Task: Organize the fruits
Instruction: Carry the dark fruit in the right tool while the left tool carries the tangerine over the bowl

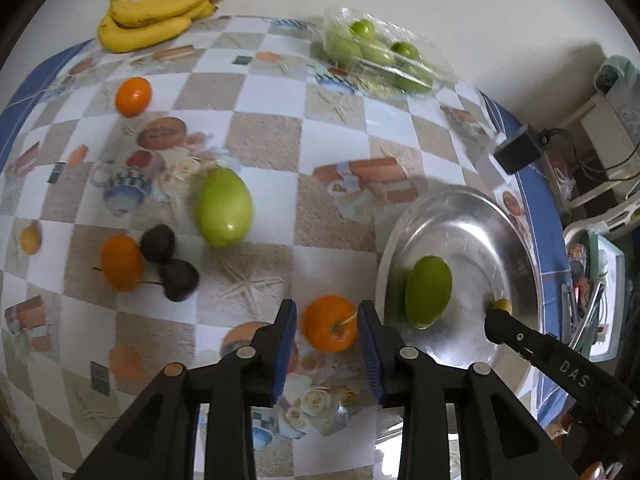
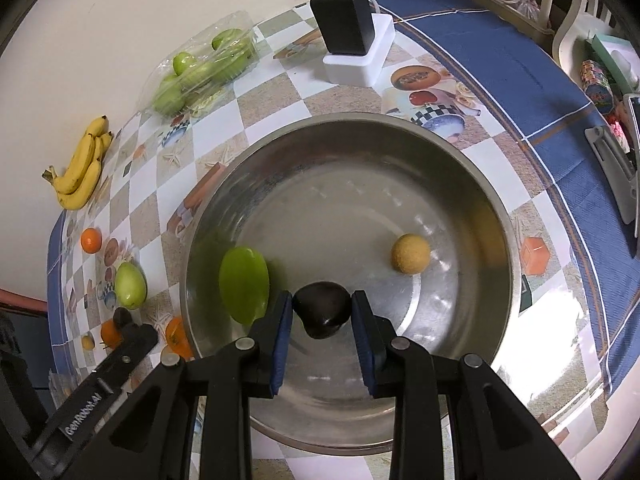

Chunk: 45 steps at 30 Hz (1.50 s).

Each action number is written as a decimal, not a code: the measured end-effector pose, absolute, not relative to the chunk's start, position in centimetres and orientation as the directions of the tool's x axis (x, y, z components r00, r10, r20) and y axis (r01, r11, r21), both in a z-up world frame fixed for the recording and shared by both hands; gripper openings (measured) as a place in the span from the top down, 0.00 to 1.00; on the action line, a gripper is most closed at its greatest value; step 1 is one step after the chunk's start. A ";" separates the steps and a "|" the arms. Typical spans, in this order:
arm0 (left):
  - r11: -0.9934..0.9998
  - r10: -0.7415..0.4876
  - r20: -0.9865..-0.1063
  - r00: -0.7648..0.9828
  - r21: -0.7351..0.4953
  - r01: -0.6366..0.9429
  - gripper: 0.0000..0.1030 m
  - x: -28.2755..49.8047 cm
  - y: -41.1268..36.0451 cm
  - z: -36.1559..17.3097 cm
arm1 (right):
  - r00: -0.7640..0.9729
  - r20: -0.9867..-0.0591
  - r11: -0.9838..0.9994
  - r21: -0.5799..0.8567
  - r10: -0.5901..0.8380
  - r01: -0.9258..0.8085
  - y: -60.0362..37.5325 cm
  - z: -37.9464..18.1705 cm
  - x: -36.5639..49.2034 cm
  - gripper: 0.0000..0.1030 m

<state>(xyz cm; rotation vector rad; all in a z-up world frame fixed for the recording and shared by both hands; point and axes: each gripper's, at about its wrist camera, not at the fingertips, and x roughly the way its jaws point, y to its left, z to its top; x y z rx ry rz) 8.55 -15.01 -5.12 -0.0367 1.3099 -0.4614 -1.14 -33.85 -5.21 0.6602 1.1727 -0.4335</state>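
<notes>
The left tongs [image 1: 327,344] are apart, with an orange fruit [image 1: 330,323] sitting between the two blue pads on the worktop [image 1: 264,136]; the pads do not seem to squeeze it. The right tongs [image 2: 322,320] hang over the big metal bowl [image 2: 472,184] with a dark fruit [image 2: 322,314] between their pads, and the pads look like they touch it on both sides. In the bowl, just left of the dark fruit, lies a green fruit [image 2: 243,284], and a small yellow ball-shaped fruit [image 2: 411,253] sits well apart on the right. On the worktop to the left are two more dark fruits [image 1: 168,262], another orange one [image 1: 121,262] and a big green fruit [image 1: 224,206]. Farther back sits one more orange fruit [image 1: 133,96]. At the far edge lie the bananas [image 1: 160,14] and a clear pack of small green fruits [image 1: 380,54].
</notes>
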 end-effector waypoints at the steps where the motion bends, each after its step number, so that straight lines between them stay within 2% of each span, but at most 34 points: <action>1: 0.908 -0.344 -0.922 0.176 -0.279 0.312 0.61 8.5 -15.3 -5.3 | 0.340 -0.940 0.736 0.247 0.024 0.630 -33.9 -5.2 -1.2 0.70; 6: 0.918 -0.310 -0.938 0.156 -0.253 0.306 0.60 8.5 -15.7 -6.5 | 0.339 -0.940 0.737 0.247 0.026 0.629 -33.9 -5.2 -1.1 0.70; 10: 0.914 -0.329 -0.934 0.140 -0.278 0.294 0.60 8.5 -15.6 -7.1 | 0.342 -0.939 0.739 0.250 0.028 0.626 -33.8 -5.2 -1.0 0.70; 11: 0.913 -0.336 -0.932 0.137 -0.286 0.292 0.65 8.4 -15.6 -7.2 | 0.341 -0.940 0.739 0.250 0.029 0.626 -33.8 -5.2 -1.0 0.70; 17: 0.908 -0.362 -0.919 0.155 -0.310 0.282 0.66 8.5 -15.1 -6.3 | 0.342 -0.939 0.735 0.252 0.029 0.629 -33.9 -5.2 -1.1 0.70; 24: 0.878 -0.395 -0.893 0.214 -0.299 0.375 0.70 7.3 -16.5 -3.2 | 0.324 -0.946 0.732 0.244 0.034 0.636 -33.9 -5.6 -1.2 0.70; 28: 0.874 -0.401 -0.887 0.230 -0.295 0.386 0.78 7.1 -16.7 -2.5 | 0.315 -0.948 0.727 0.242 0.038 0.642 -34.1 -6.1 -1.3 0.70; 33: 0.884 -0.377 -0.895 0.238 -0.271 0.380 0.78 7.4 -16.8 -2.9 | 0.311 -0.950 0.729 0.240 0.039 0.641 -34.2 -6.1 -1.2 0.70; 38: 0.871 -0.418 -0.881 0.223 -0.318 0.375 0.78 7.3 -16.7 -2.6 | 0.311 -0.950 0.729 0.240 0.038 0.641 -34.1 -6.1 -1.2 0.70; 45: 0.823 -0.470 -0.862 0.191 -0.349 0.448 0.78 5.9 -18.8 -1.8 | 0.314 -0.949 0.726 0.243 0.039 0.644 -34.3 -6.1 -1.3 0.70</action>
